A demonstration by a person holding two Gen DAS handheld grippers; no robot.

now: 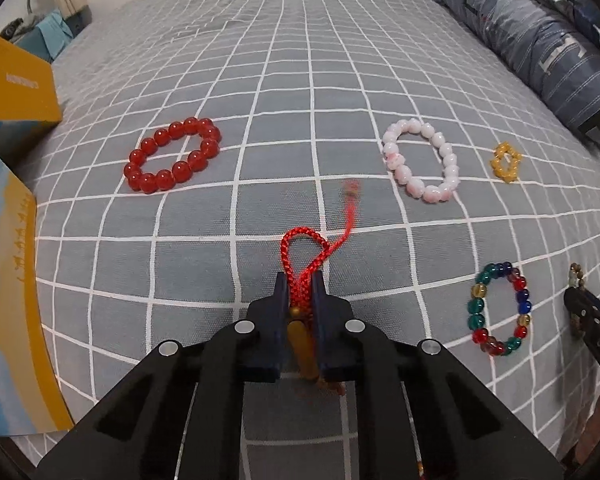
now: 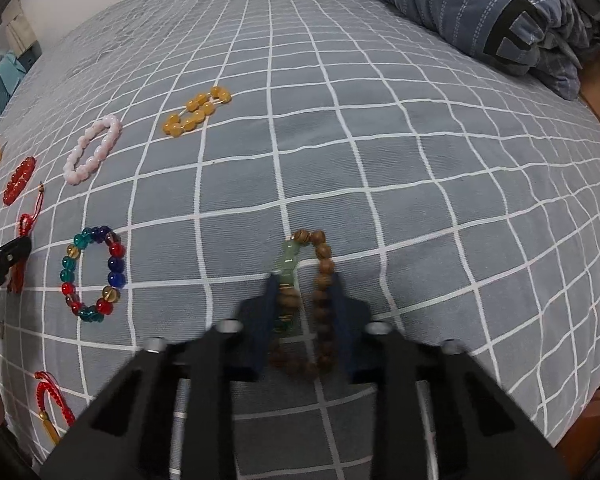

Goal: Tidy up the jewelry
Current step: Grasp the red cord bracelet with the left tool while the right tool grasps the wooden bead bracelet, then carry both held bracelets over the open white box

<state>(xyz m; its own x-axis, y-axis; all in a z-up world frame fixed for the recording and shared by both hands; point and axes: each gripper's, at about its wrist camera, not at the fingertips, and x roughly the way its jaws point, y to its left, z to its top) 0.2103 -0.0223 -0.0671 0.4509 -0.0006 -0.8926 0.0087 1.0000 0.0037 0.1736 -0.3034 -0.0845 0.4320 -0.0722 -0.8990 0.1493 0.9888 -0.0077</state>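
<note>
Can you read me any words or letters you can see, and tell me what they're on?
"E": big dark letter on the blue quilt; other letters there are folded and unclear.
Small white word on the yellow box: too blurred to read.
Small marking on the right gripper: too small to read.
The bracelets carry no writing.

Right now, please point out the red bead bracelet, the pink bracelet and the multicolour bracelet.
red bead bracelet (image 1: 175,155), left wrist view, ring's bead
pink bracelet (image 1: 420,159), left wrist view, bead
multicolour bracelet (image 2: 93,274), right wrist view, bead

Bare checked bedspread (image 2: 440,184) lies open right of the bracelets; folded quilt (image 2: 500,12) blocks the far edge.
</note>
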